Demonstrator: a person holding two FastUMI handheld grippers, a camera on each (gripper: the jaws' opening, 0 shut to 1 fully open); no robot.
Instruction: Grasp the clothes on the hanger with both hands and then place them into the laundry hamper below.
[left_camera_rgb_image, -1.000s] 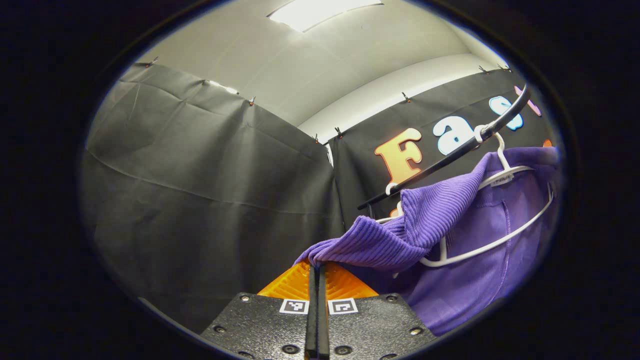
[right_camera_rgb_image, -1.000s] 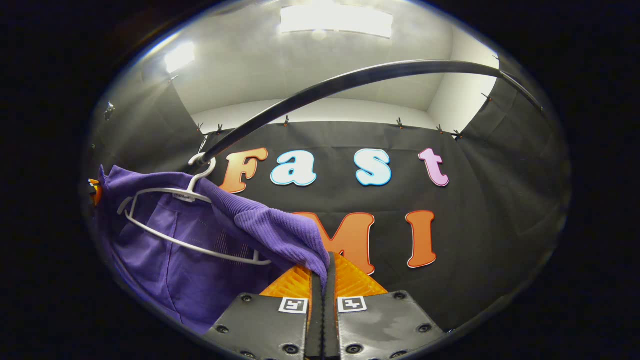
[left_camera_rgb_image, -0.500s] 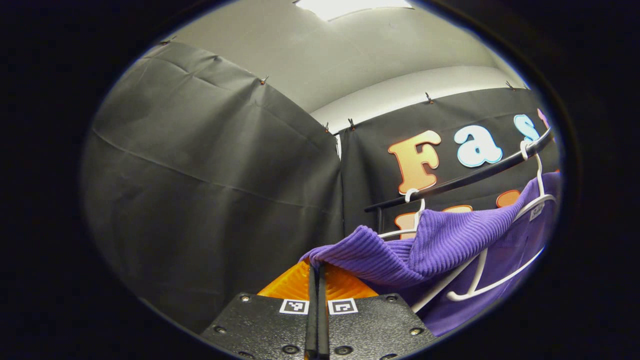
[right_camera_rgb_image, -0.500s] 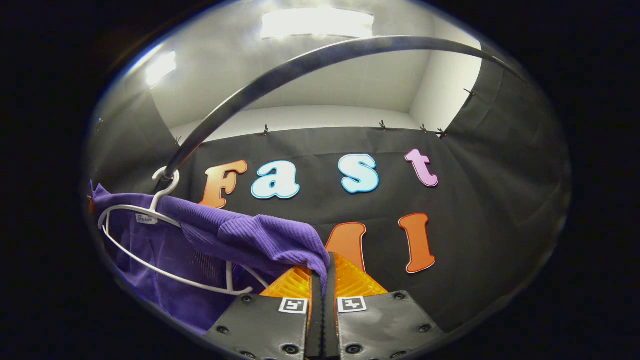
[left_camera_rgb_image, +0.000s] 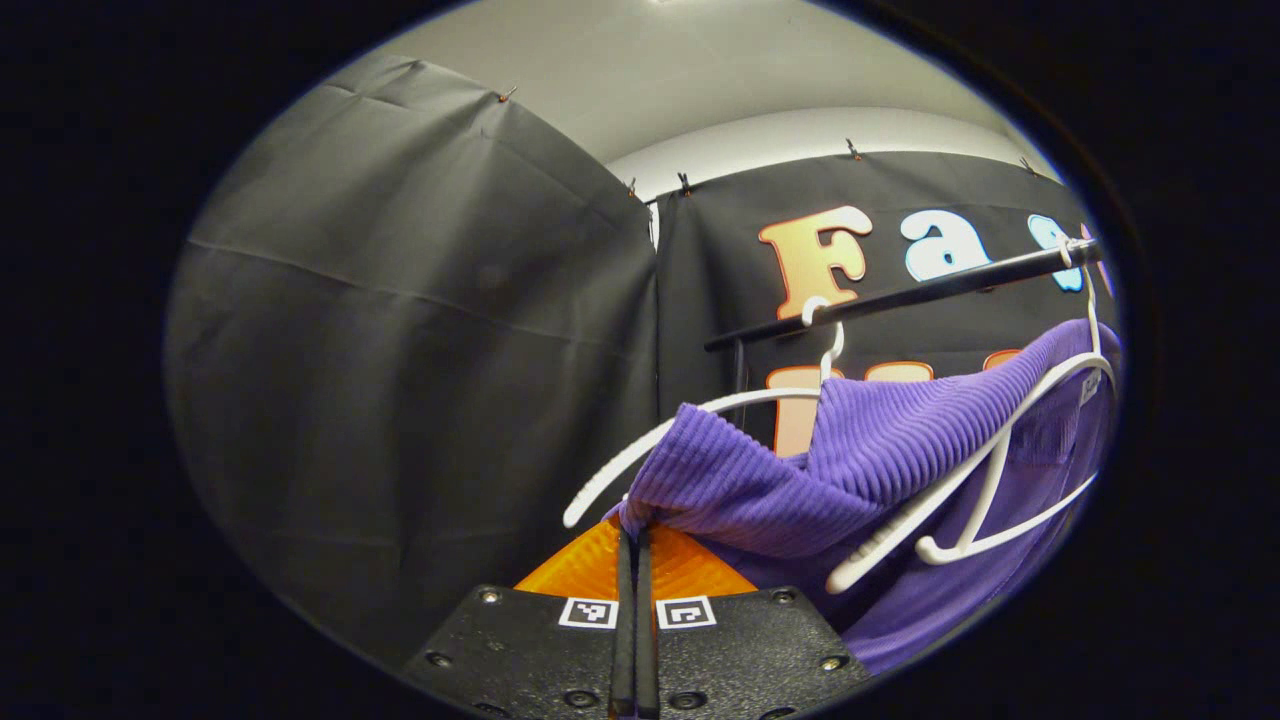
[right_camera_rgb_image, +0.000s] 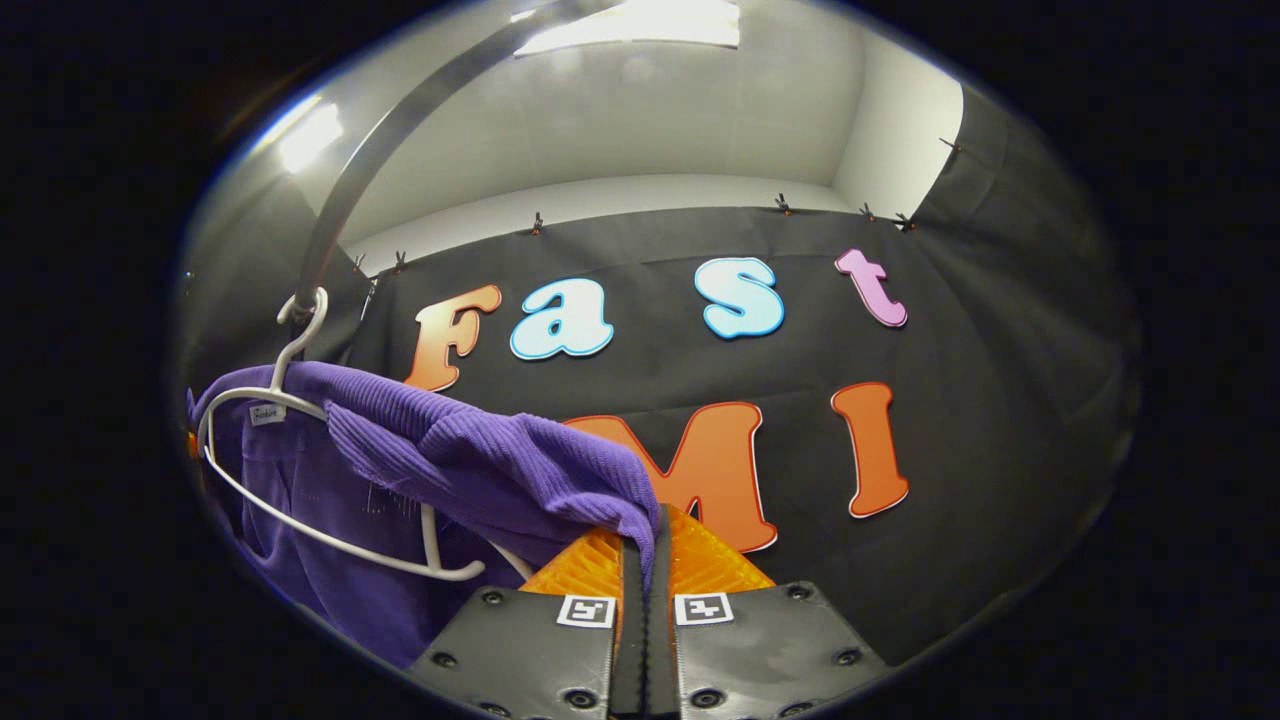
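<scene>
Purple sweater drapes over a white hanger on the black rail, each hand-held gripper, left and right, clenched on one shoulder.

- In the left gripper view the purple garment runs off the right and lower rim, so its full shape cannot be told.
- The rail is cut off at the right rim there.
- The cloth edge vanishes between the left gripper fingers.
- In the right gripper view the garment's lower part passes behind the right gripper body.
- The tag on the white hanger is too small to read.
</scene>
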